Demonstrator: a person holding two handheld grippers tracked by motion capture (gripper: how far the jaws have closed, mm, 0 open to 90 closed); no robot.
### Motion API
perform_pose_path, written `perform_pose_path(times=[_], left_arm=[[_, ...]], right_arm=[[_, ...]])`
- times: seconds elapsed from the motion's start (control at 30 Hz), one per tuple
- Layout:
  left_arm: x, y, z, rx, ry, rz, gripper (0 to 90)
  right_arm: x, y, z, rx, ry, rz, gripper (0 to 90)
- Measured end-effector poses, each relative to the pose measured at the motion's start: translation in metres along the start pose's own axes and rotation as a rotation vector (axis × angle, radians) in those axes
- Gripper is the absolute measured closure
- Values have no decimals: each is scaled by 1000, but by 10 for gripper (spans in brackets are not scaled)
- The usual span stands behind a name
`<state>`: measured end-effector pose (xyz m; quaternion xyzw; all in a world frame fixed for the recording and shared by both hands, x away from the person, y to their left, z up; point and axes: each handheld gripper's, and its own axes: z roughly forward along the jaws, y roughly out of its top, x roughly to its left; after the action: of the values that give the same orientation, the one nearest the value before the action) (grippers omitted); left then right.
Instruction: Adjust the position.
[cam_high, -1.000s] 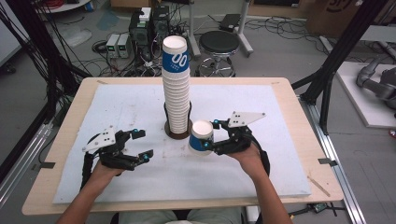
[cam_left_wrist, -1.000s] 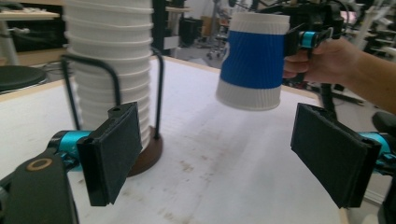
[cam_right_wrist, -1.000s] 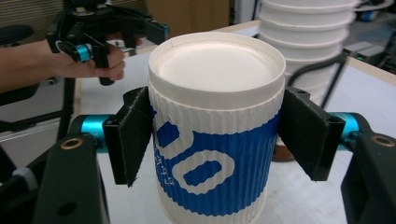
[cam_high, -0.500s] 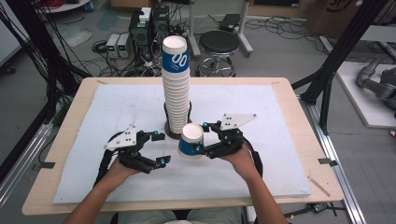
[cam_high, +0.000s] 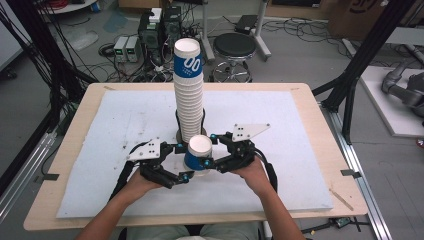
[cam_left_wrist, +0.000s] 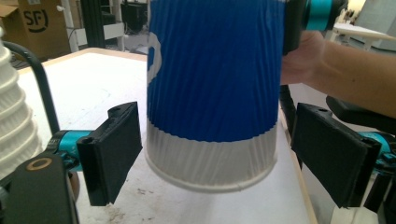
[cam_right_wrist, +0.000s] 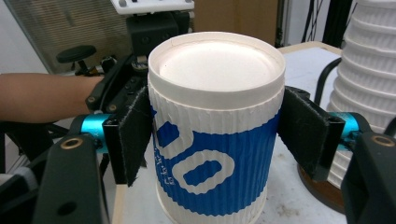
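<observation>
A blue-and-white ribbed paper cup (cam_high: 199, 151) hangs just above the white mat, closed end up. My right gripper (cam_high: 209, 150) is shut on it, and in the right gripper view both pads (cam_right_wrist: 133, 135) press the cup (cam_right_wrist: 215, 154) at its sides. From the left, my left gripper (cam_high: 182, 161) stands open with a jaw on either side of the cup. The left gripper view shows a gap between each pad (cam_left_wrist: 112, 154) and the lower end of the cup (cam_left_wrist: 212, 93). A tall stack of the same cups (cam_high: 189, 95) rises just behind.
The stack sits on a dark round base with a black upright rod (cam_high: 178, 134). The white mat (cam_high: 120, 125) covers most of the wooden table (cam_high: 310, 100). Beyond the far edge stand a stool (cam_high: 235, 47) and floor electronics (cam_high: 160, 27). Black frame legs (cam_high: 350, 95) flank the right side.
My left gripper has moved right across the mat, and its jaws now straddle the cup. The right gripper has shifted the cup slightly left and toward the person.
</observation>
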<state>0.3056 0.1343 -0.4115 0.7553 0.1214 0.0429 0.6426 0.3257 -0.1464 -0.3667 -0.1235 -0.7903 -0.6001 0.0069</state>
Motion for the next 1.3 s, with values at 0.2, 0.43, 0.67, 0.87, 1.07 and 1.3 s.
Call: perform_pose_path(times=[0.2, 0.43, 0.67, 0.87, 1.07, 1.3], left_arm=[[0, -2, 3, 7, -5, -4, 161], [1, -5, 5, 13, -14, -19, 194], [3, -5, 3, 35, -13, -14, 252], [3, -4, 0, 43, -13, -6, 284], [3, -1, -3, 57, -17, -5, 300], [5, 4, -11, 103, -3, 4, 301]], right_arm=[[0, -1, 5, -4, 16, 5, 294], [0, -2, 7, -1, 26, 13, 294], [-1, -4, 9, 8, 17, 24, 297], [-1, -6, 12, 5, 6, 59, 199], [1, -6, 17, 31, 0, 61, 193], [-3, -1, 0, 2, -11, 70, 141]])
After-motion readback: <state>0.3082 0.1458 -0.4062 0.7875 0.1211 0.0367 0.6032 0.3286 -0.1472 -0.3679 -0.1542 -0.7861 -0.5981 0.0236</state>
